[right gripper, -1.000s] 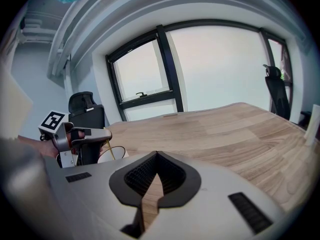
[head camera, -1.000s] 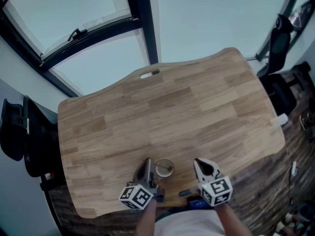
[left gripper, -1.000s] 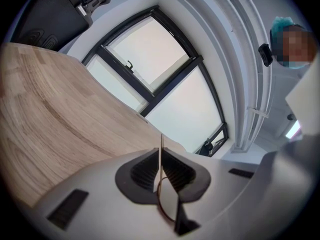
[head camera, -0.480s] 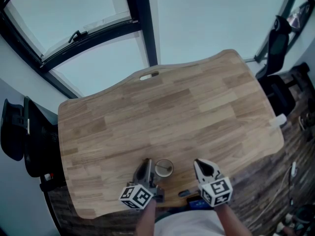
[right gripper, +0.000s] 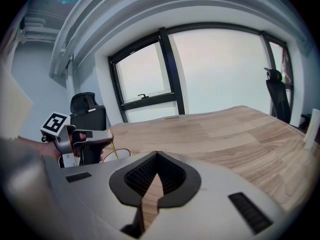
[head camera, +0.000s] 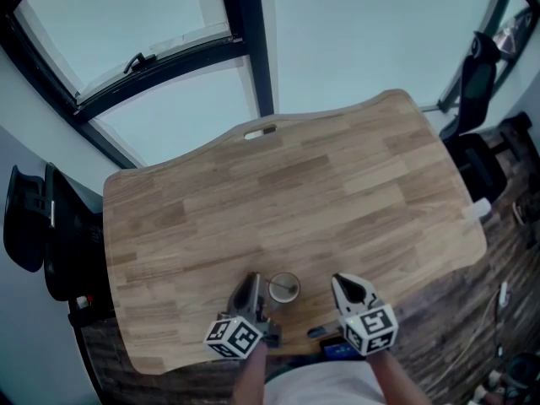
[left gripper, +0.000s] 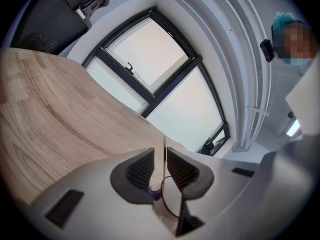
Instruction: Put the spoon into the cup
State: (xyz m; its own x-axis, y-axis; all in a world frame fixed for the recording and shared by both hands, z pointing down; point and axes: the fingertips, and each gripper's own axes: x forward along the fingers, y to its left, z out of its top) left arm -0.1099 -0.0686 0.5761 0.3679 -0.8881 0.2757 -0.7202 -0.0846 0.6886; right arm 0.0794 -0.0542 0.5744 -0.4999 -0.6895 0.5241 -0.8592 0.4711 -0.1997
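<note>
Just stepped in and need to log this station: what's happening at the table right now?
A person is working with tongs in each hand at the near edge of a wooden table. The left tongs are shut on a thin gold spoon, which slants down toward the cup standing between the two tools. The right tongs are shut, empty, beside the cup.

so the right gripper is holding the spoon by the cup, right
Not the right one: the left gripper is holding the spoon by the cup. The left gripper view shows the thin handle pinched between its jaws, while the right gripper holds nothing.
</note>
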